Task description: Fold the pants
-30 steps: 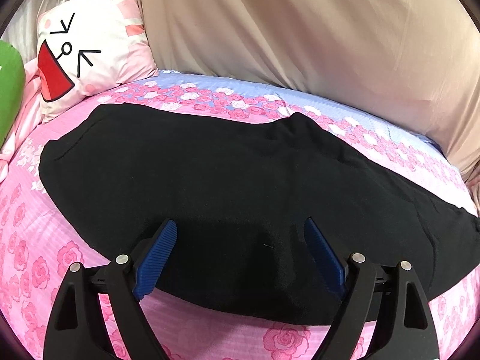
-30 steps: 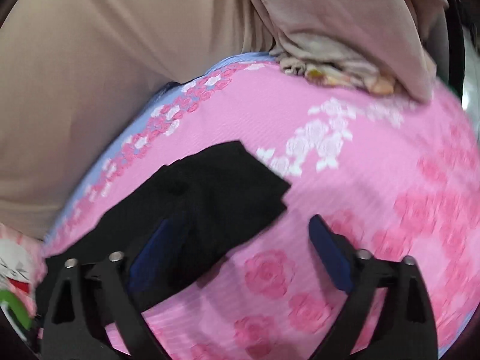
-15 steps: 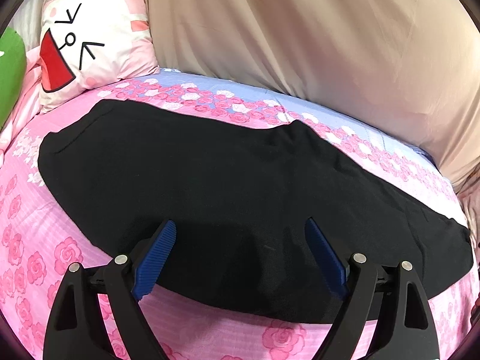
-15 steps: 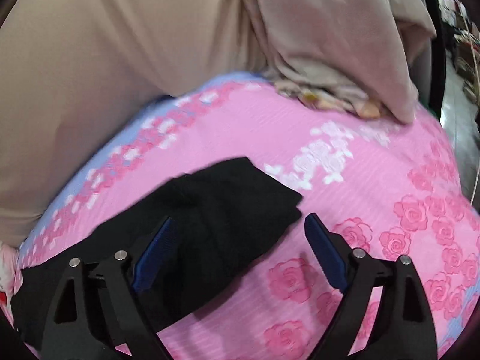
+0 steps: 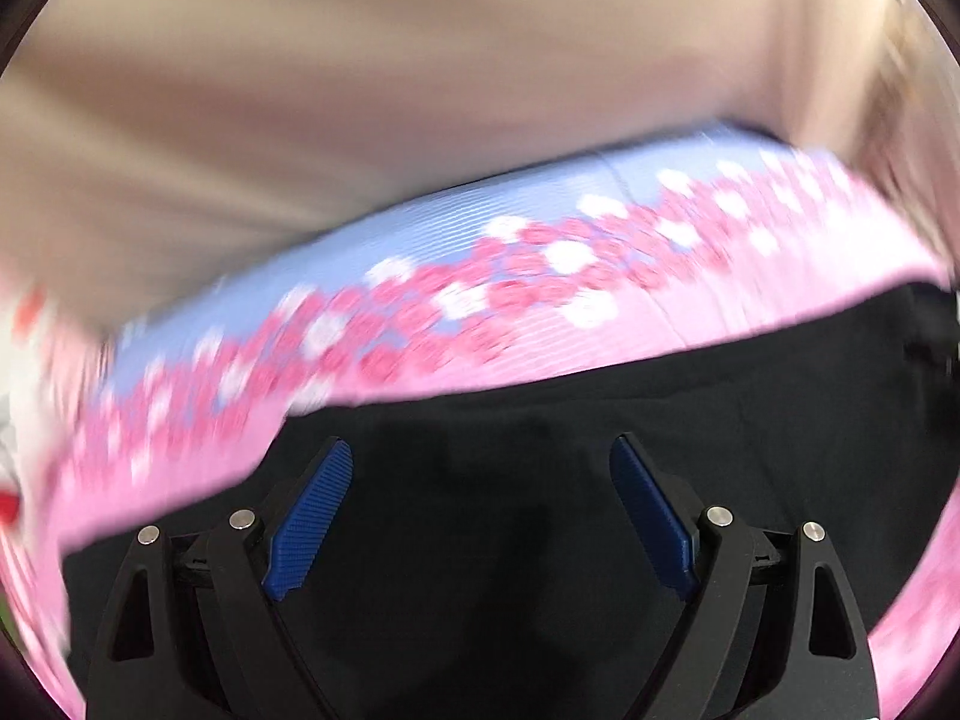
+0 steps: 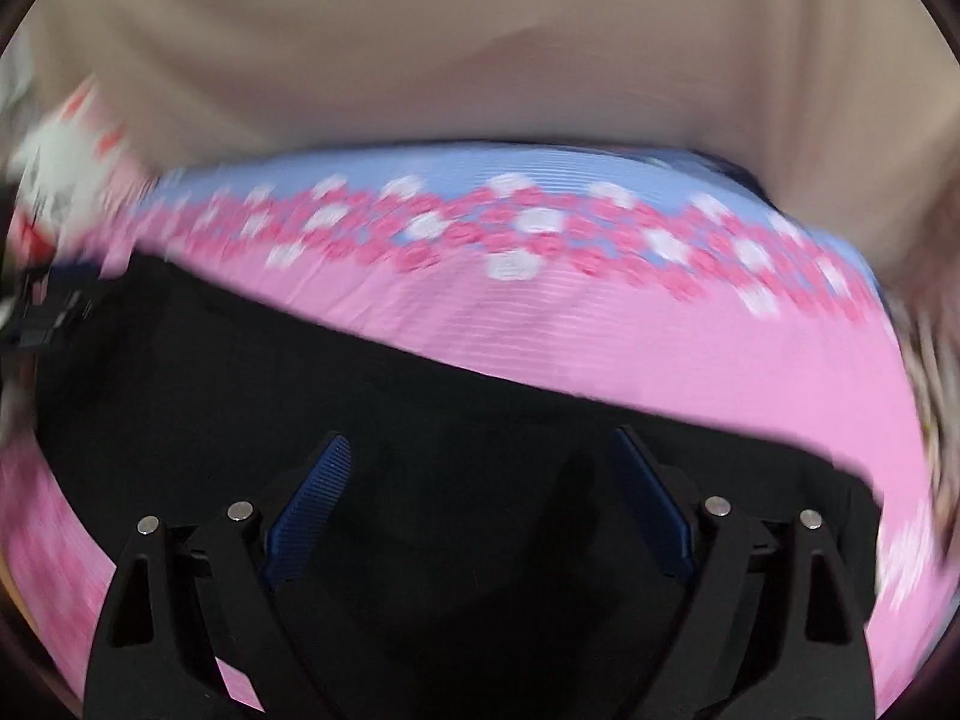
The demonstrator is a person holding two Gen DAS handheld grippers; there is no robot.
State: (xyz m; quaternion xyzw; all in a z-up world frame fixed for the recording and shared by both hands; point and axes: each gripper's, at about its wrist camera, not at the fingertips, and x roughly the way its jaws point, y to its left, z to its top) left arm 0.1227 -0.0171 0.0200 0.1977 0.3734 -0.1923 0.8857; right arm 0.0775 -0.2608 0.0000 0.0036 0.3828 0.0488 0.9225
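Overhead, both grippers' fingers (image 5: 312,519) splayed above black pants (image 5: 540,540).

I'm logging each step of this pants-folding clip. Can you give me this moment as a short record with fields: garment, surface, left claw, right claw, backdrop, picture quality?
garment: black pants, lying spread out on the bed
surface: pink rose-print bedsheet with a blue band along the far edge
left claw: left claw open, above the pants, nothing between its pads
right claw: right claw open, above the pants, nothing gripped; its jaws have just been closing slightly
backdrop: beige cloth behind the bed
picture quality: both views motion-blurred
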